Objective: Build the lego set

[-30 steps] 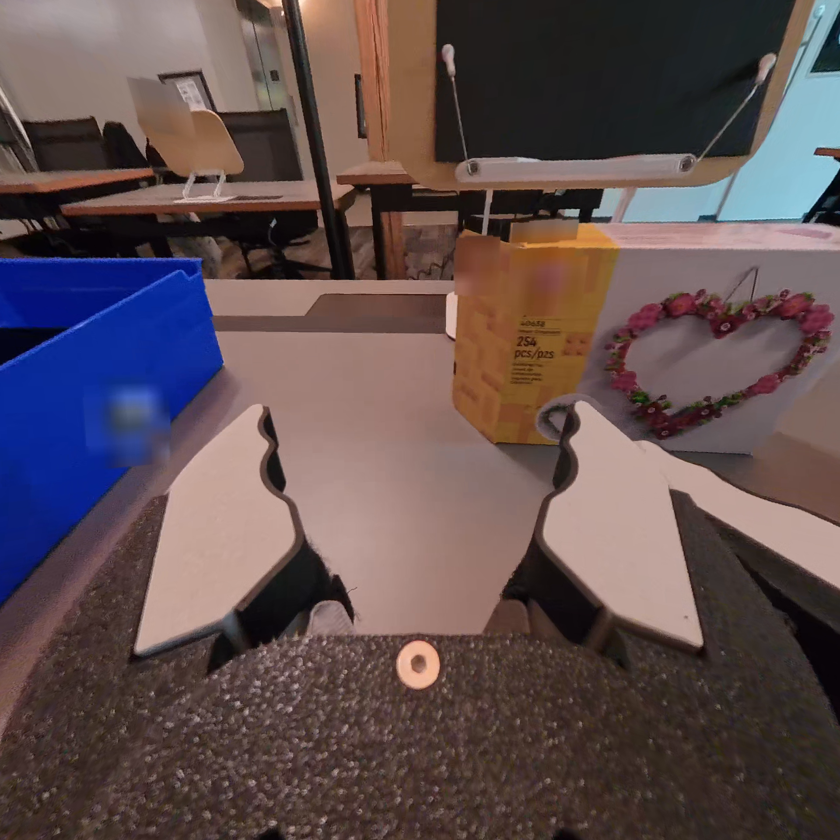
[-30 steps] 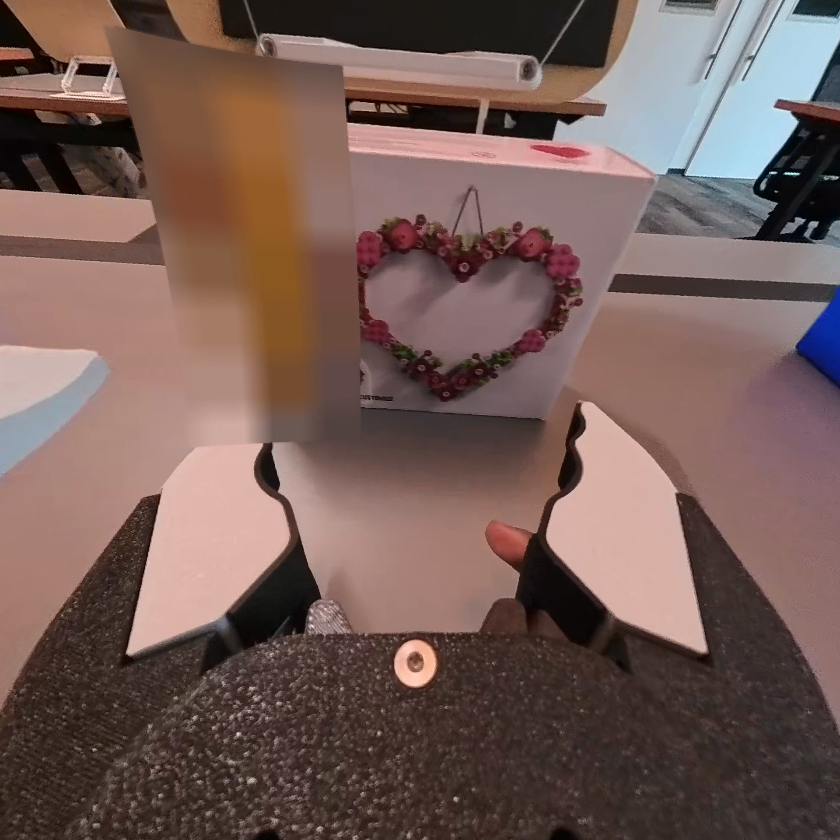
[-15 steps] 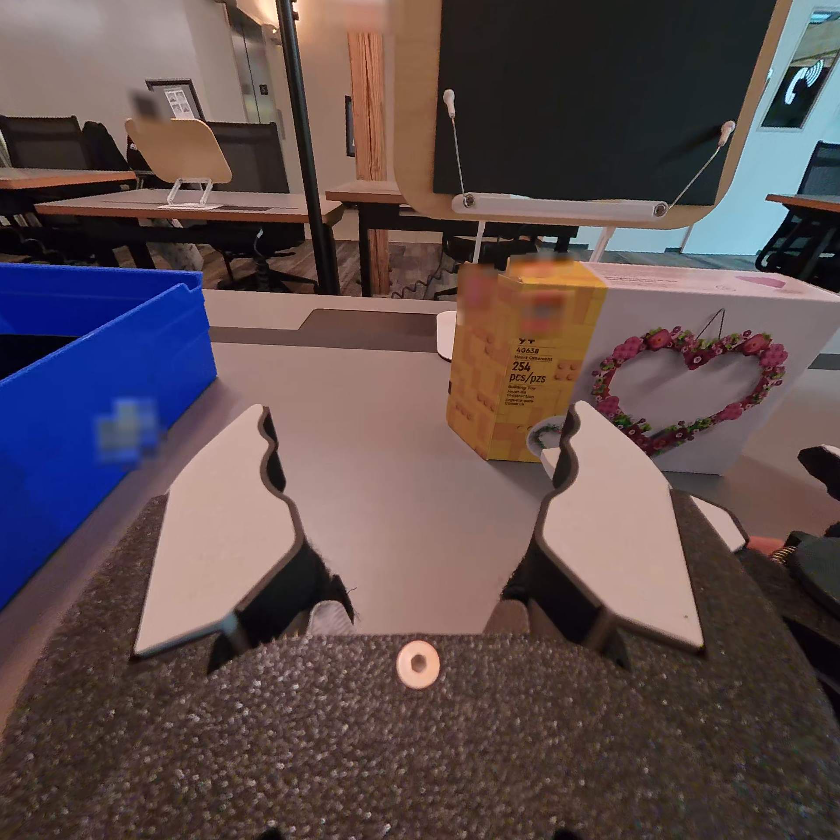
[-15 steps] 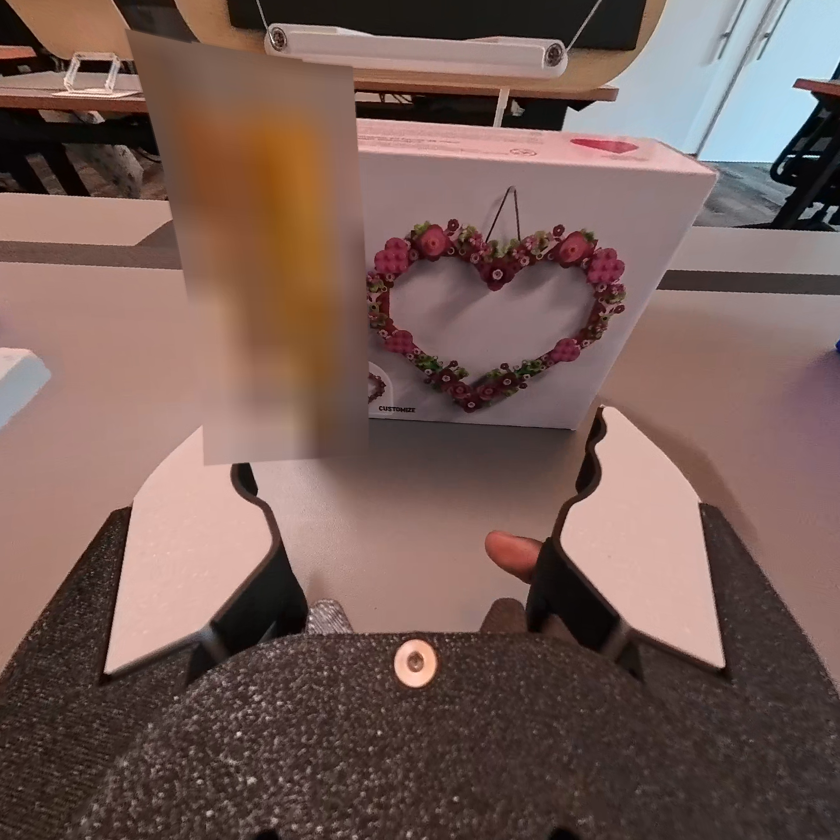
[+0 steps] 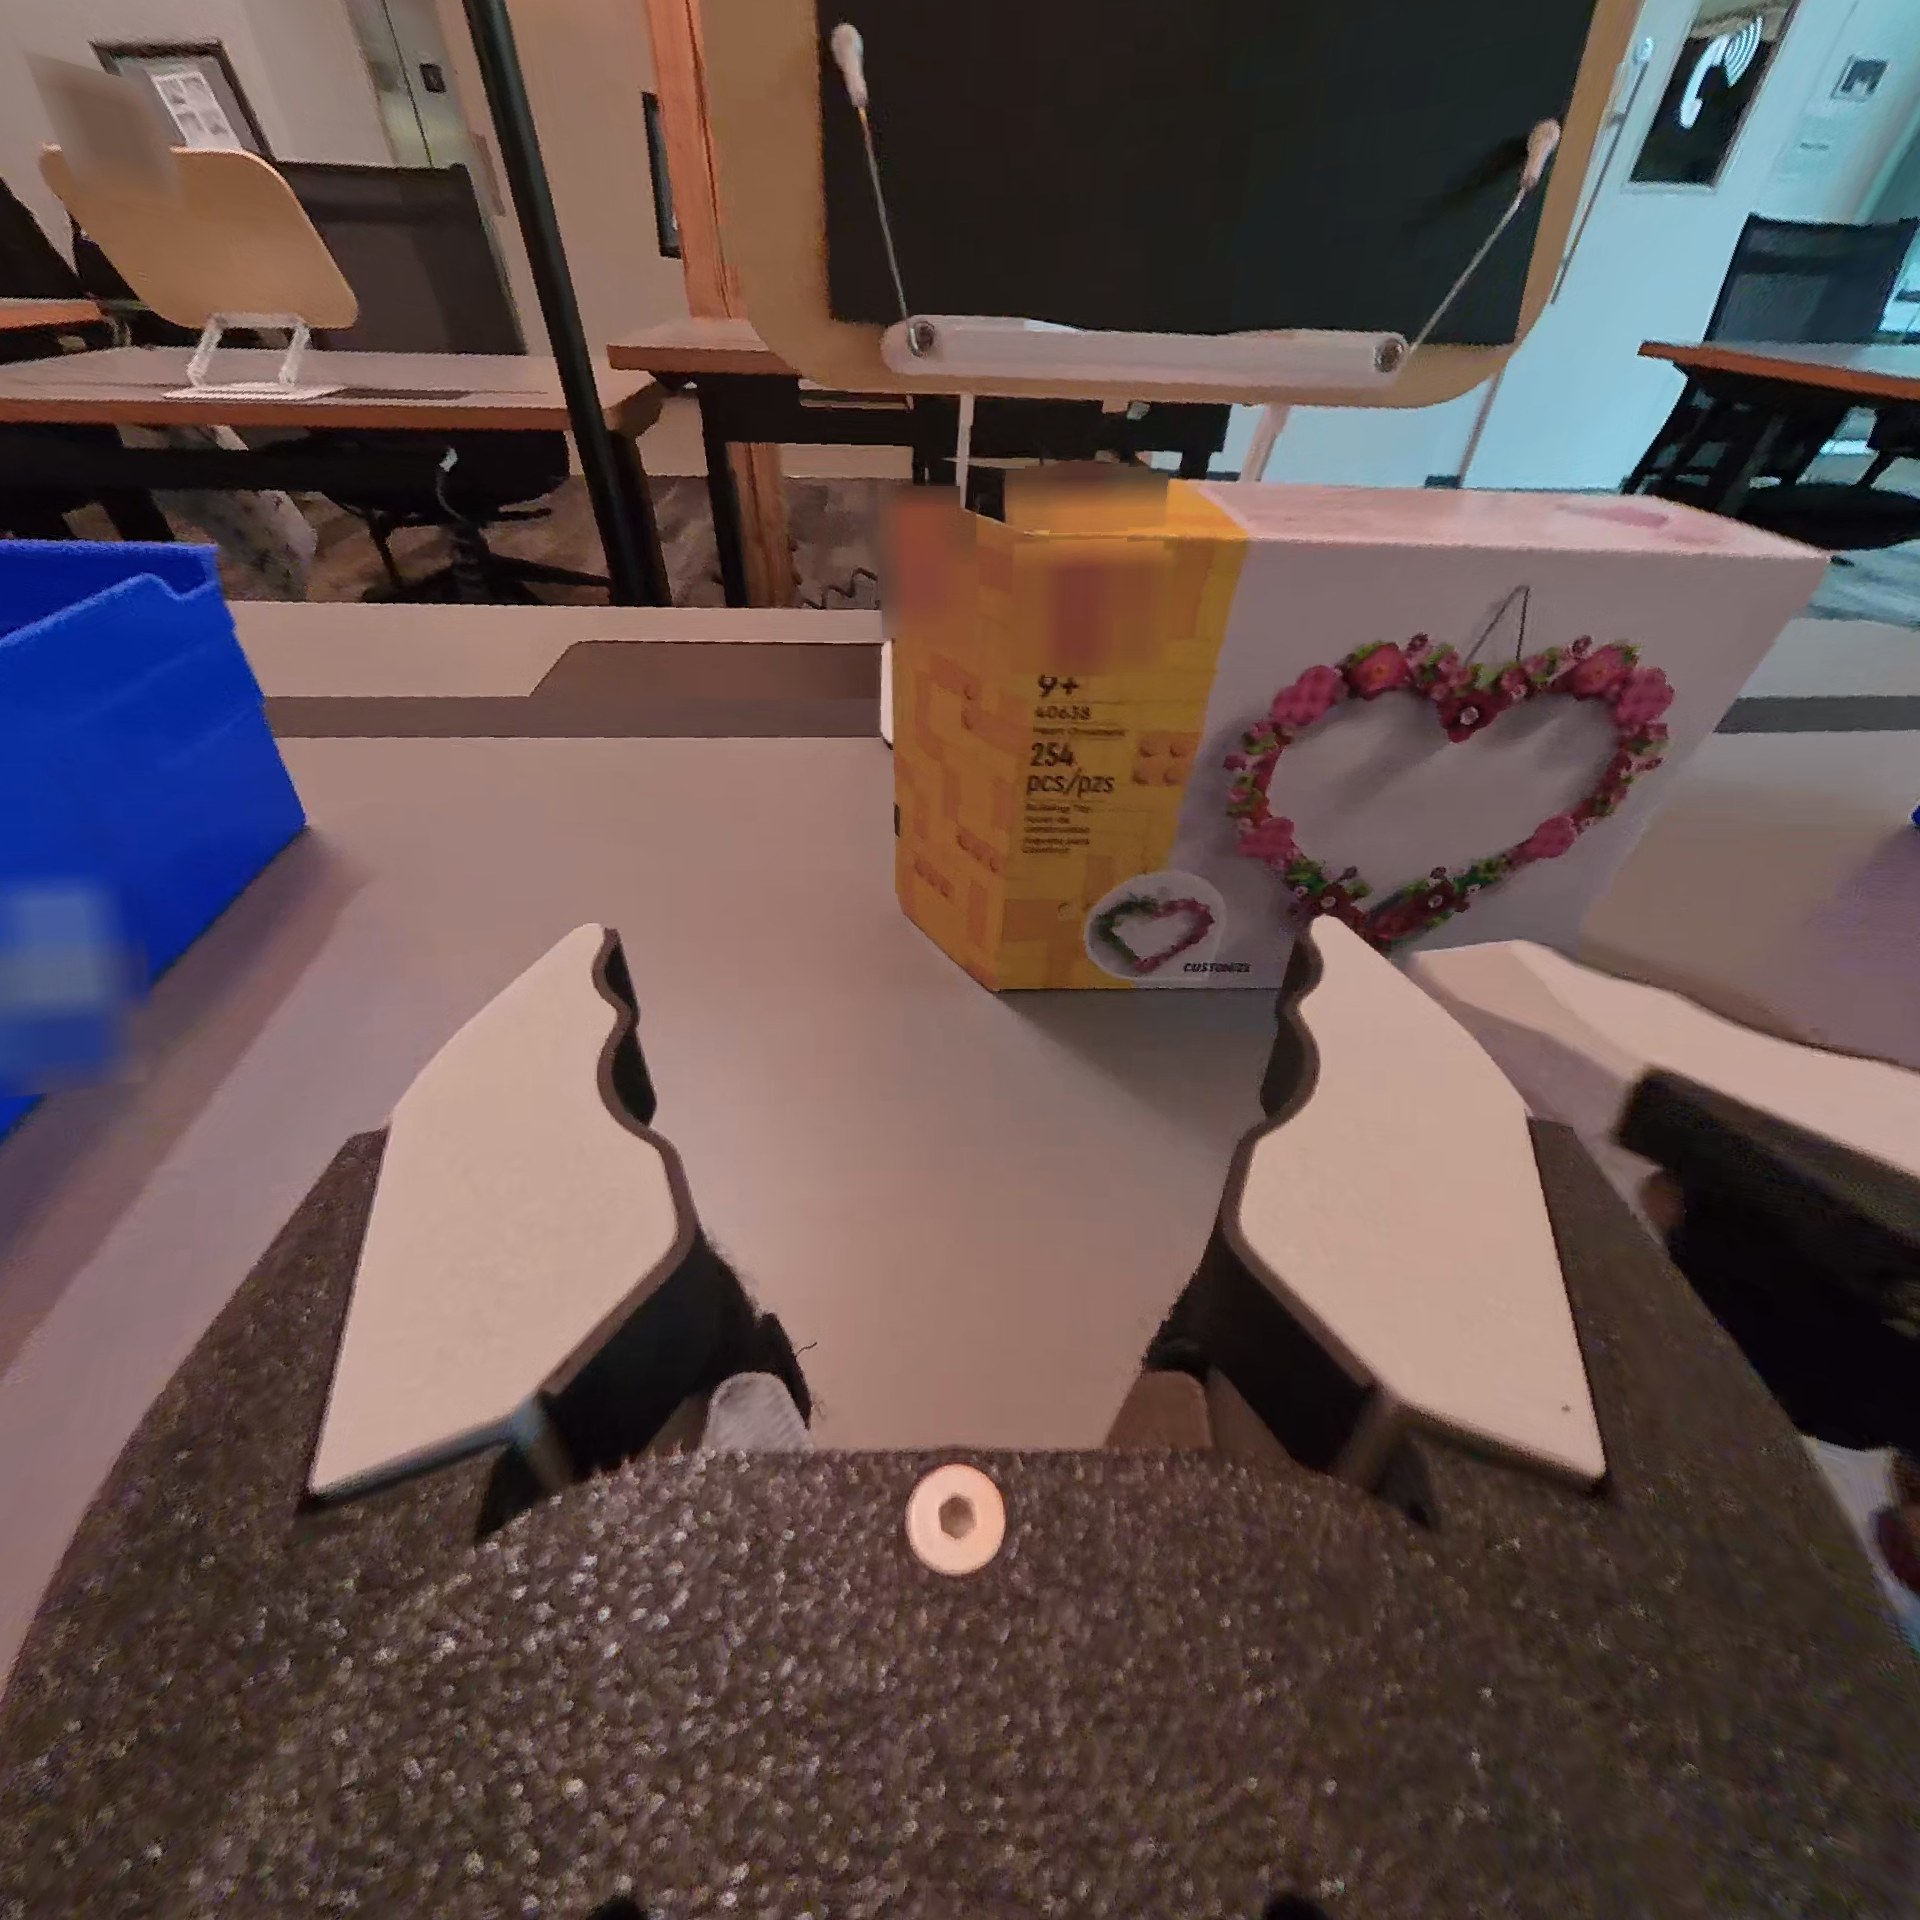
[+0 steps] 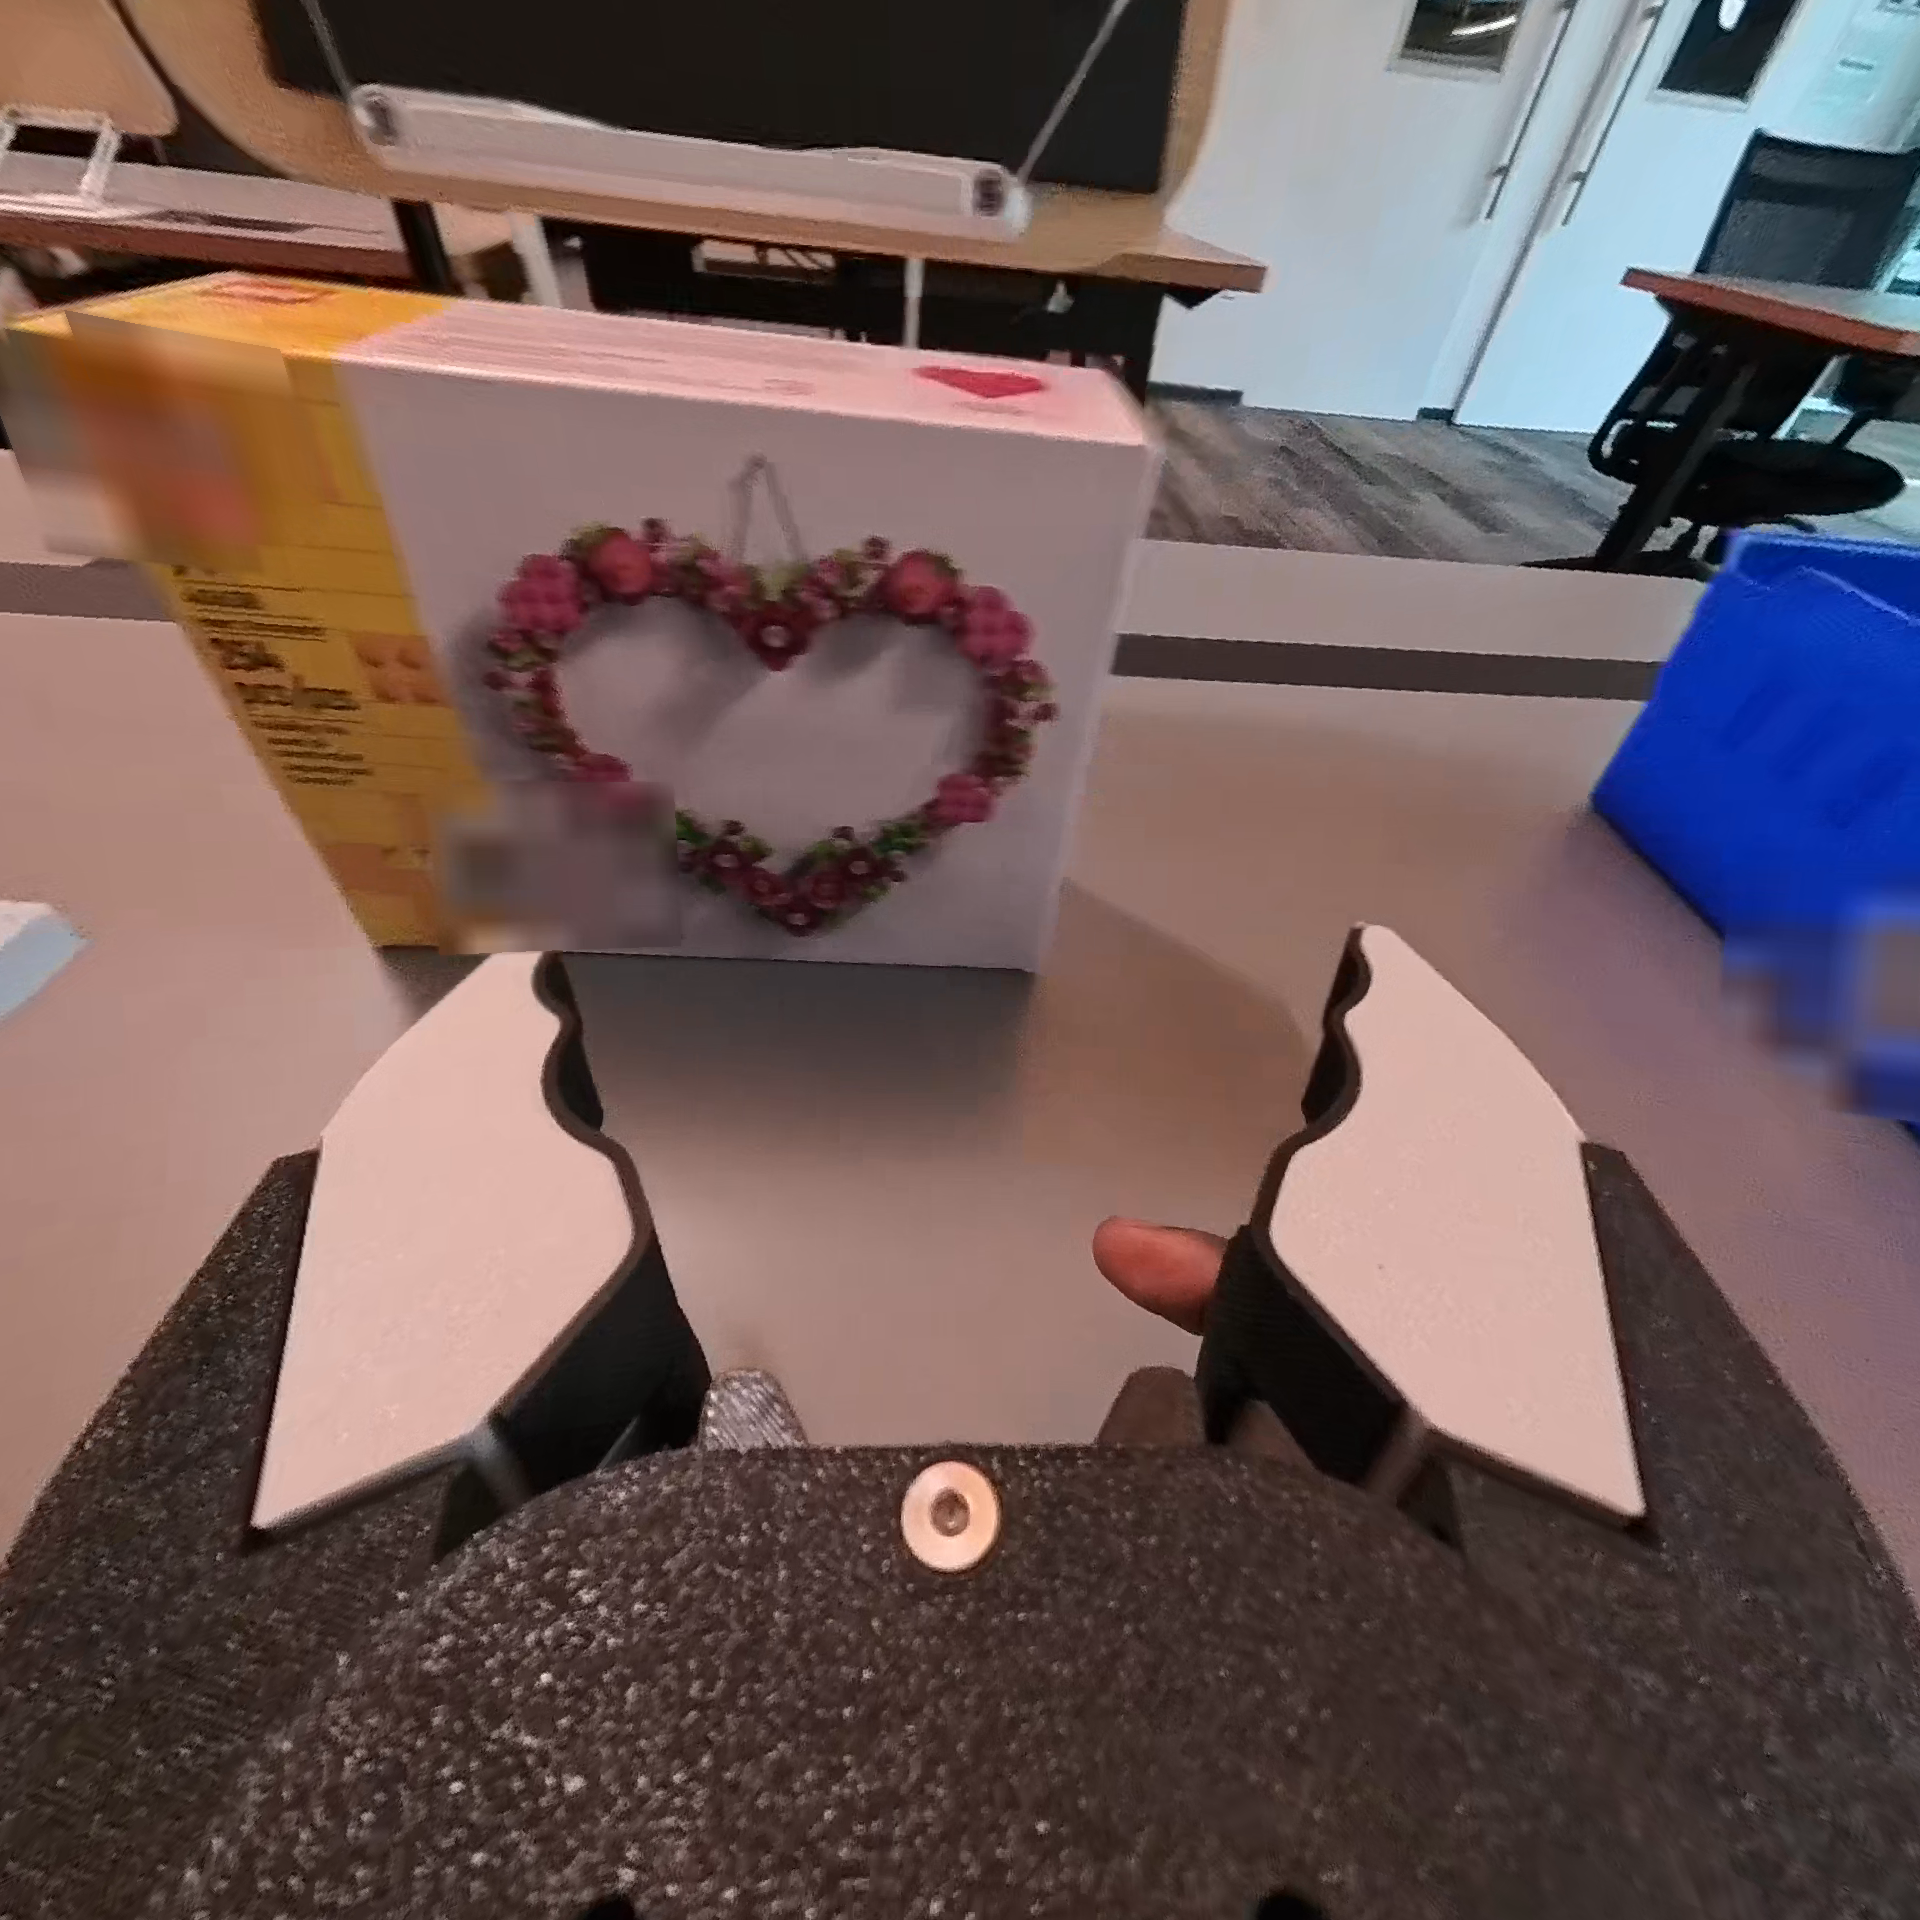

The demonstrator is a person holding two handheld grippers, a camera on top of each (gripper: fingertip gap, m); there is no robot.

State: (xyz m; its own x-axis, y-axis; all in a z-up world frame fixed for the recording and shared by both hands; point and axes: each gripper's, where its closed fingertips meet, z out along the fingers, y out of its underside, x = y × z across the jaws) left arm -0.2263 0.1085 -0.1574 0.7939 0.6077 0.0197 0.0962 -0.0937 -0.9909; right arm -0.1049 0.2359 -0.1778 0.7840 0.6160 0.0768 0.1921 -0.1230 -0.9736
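The lego set box [image 5: 1340,748] stands upright on the grey table, white with a flower heart picture and a yellow left end. It also shows in the right wrist view [image 6: 727,665]. My left gripper [image 5: 951,945] is open and empty, a short way in front of the box's yellow end. My right gripper [image 6: 951,956] is open and empty, just in front of the box's white face. The right gripper shows in the left wrist view [image 5: 1704,1112] at the right edge. A person's fingertip [image 6: 1153,1273] shows beside the right finger.
A blue bin [image 5: 114,790] stands on the table at the left. Another blue bin [image 6: 1797,790] stands at the right. Behind the table are a black board on a wooden stand [image 5: 1143,187], a black pole [image 5: 551,301], desks and office chairs.
Both grippers have drawn back and turned a little. The box now sits more to the left in the right wrist view, and the right blue bin has come into view. Both stay open.
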